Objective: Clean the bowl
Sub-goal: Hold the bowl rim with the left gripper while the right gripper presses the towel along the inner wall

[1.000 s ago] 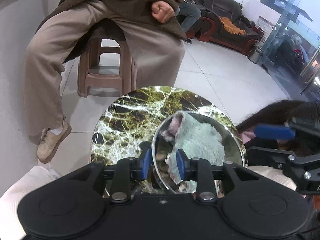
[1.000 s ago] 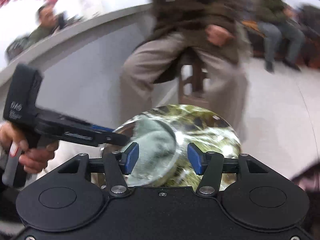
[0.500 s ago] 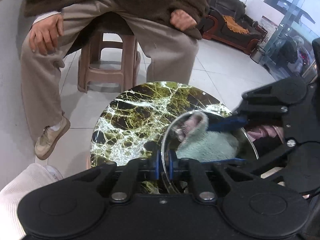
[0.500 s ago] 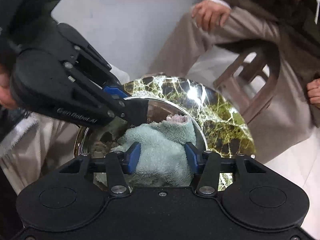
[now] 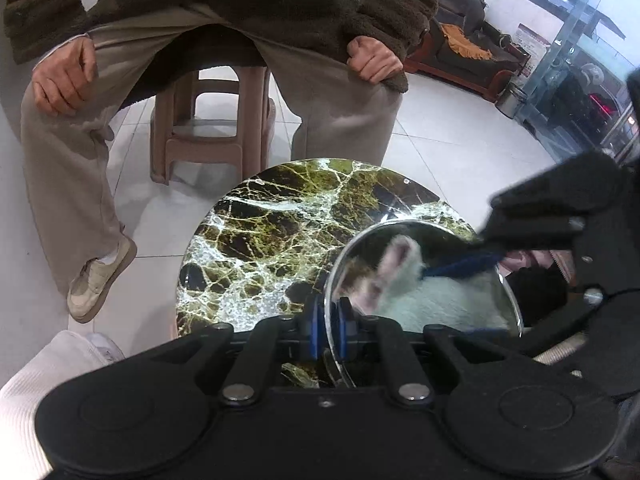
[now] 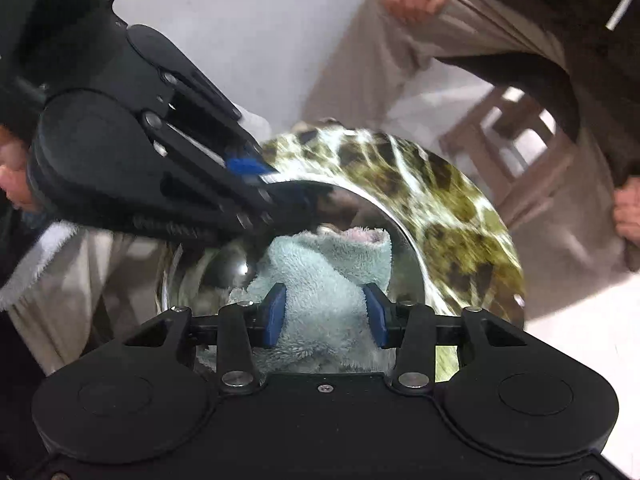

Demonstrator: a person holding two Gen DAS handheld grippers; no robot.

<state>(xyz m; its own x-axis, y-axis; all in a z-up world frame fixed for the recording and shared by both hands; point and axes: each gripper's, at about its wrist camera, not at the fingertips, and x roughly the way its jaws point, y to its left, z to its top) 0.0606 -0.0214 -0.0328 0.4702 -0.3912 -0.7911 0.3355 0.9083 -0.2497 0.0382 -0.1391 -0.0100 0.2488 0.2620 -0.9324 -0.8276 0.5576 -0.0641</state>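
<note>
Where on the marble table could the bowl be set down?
Bare marble table lies left of and beyond the bowl. The right side is crowded: bowl, towel, left hand-held gripper pinching the rim, right hand-held gripper inside.

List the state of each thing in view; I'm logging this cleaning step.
Steel bowl: tilted, rim pinched by left gripper.
Green towel: bunched inside bowl, gripped.
Left gripper: shut on bowl rim.
Right gripper: closed around towel.
Marble table: under bowl.
</note>
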